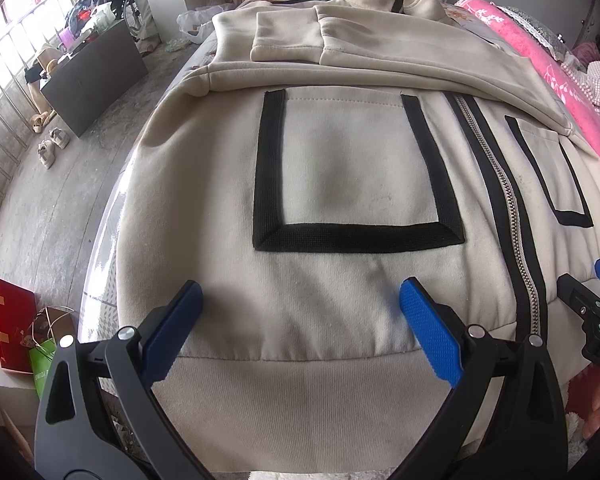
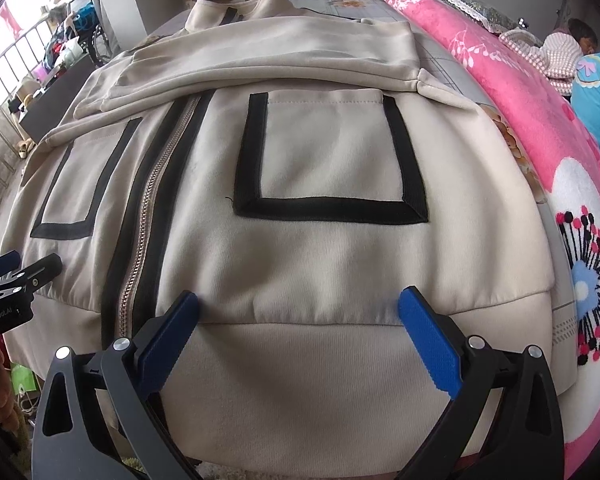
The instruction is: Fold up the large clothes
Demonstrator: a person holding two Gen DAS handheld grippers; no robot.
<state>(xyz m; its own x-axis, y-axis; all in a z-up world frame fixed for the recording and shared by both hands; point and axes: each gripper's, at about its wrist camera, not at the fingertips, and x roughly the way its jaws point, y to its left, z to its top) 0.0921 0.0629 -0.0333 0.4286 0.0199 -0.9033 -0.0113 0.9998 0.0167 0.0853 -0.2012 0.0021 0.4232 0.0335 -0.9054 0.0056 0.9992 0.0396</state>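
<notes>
A large cream zip-up jacket [image 1: 340, 300] lies front up on a bed, with black-trimmed pockets [image 1: 356, 176] and a metal zipper [image 1: 512, 216]. Both sleeves are folded across the chest [image 1: 380, 60]. My left gripper [image 1: 300, 300] is open, its blue pads above the hem band left of the zipper. My right gripper [image 2: 300, 308] is open above the hem band [image 2: 300, 360] right of the zipper [image 2: 148, 208]. The jacket [image 2: 320, 260] fills the right wrist view, and each gripper shows at the edge of the other's view [image 1: 596, 300] [image 2: 12, 276].
A pink flowered blanket [image 2: 540, 128] lies along the bed's right side, with a person [image 2: 580, 44] beyond it. On the left the floor holds a dark cabinet [image 1: 96, 80], shoes [image 1: 52, 148] and paper bags [image 1: 16, 320].
</notes>
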